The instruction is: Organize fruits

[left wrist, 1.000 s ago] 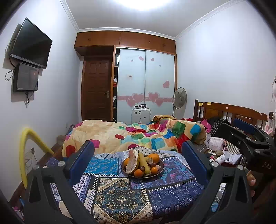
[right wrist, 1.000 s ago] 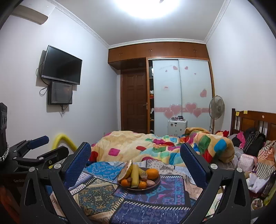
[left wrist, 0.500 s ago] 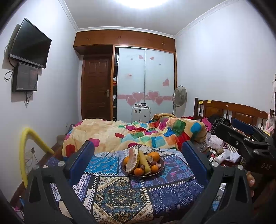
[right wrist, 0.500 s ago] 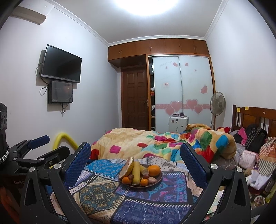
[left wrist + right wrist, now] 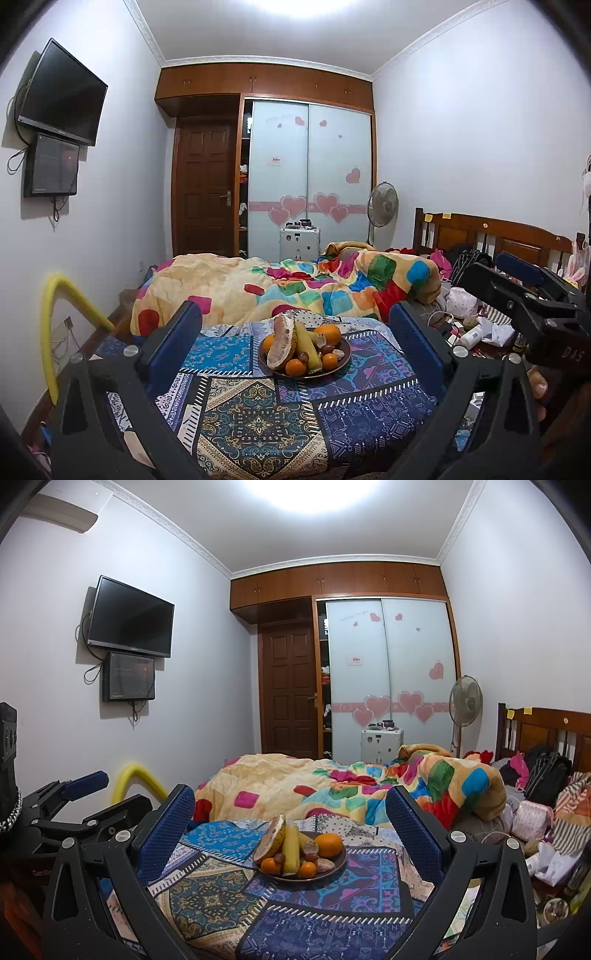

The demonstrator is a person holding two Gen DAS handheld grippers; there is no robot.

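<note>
A dark round plate (image 5: 341, 363) (image 5: 338, 864) of fruit sits on a patterned blue cloth (image 5: 258, 424) (image 5: 221, 893). It holds a pomelo slice (image 5: 281, 341) (image 5: 271, 837), a banana (image 5: 306, 341) (image 5: 291, 847), a big orange (image 5: 328, 333) (image 5: 330, 844), small oranges (image 5: 295, 366) (image 5: 271, 865) and small dark fruits. My left gripper (image 5: 295, 328) is open and empty, short of the plate. My right gripper (image 5: 291, 808) is open and empty, also short of it. Each gripper shows at the edge of the other's view: the right one (image 5: 517, 291), the left one (image 5: 74, 794).
A rumpled colourful quilt (image 5: 295, 284) (image 5: 351, 779) lies on the bed behind the cloth. Clutter of bags and bottles (image 5: 476, 325) (image 5: 543, 830) sits to the right by the wooden headboard (image 5: 498, 236). A yellow foam tube (image 5: 55, 314) stands at the left wall.
Both grippers have tilted up slightly and eased back; the plate sits a little lower in both views. Both jaws stay open and empty.
</note>
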